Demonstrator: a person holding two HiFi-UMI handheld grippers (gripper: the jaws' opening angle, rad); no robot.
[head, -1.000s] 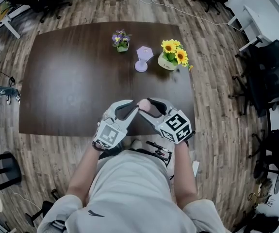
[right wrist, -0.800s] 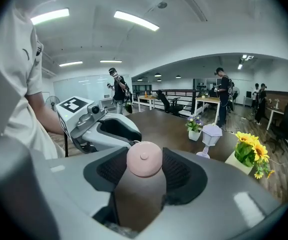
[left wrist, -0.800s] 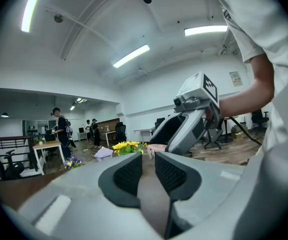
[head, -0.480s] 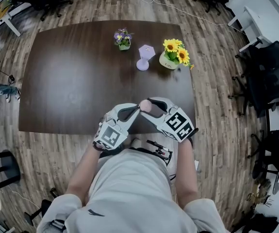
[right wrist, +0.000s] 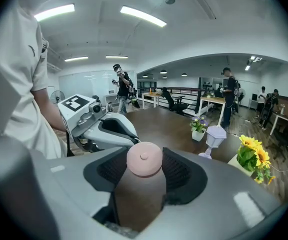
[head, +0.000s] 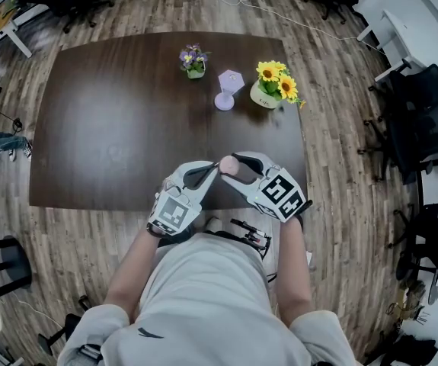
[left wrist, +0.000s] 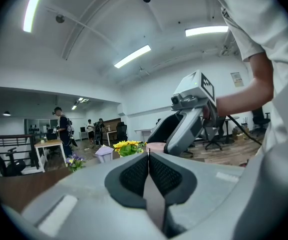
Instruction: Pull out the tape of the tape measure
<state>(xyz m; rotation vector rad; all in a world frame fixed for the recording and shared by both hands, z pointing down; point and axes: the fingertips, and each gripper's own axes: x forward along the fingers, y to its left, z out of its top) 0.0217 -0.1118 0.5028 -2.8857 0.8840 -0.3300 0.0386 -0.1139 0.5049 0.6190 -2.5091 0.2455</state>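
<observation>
A round pink tape measure [head: 228,165] sits between the pads of my right gripper [head: 232,167], held above the front edge of the dark table [head: 112,128]. In the right gripper view the pink case [right wrist: 144,159] fills the gap between the jaws. My left gripper [head: 215,168] faces it from the left, fingertips right at the case. Its jaws have just been closing and now stand together [left wrist: 148,155]. A thin pale sliver, the tape's end, shows at their tips against the case [left wrist: 156,145].
At the table's far side stand a small pot of purple flowers [head: 192,61], a lavender stand [head: 226,88] and a pot of sunflowers [head: 272,86]. Office chairs [head: 424,120] stand to the right on the wooden floor. Several people stand in the background.
The left gripper's jaws have gone from open to shut beside the pink tape measure. Both hands stay almost where they were; the right grip is unchanged.
</observation>
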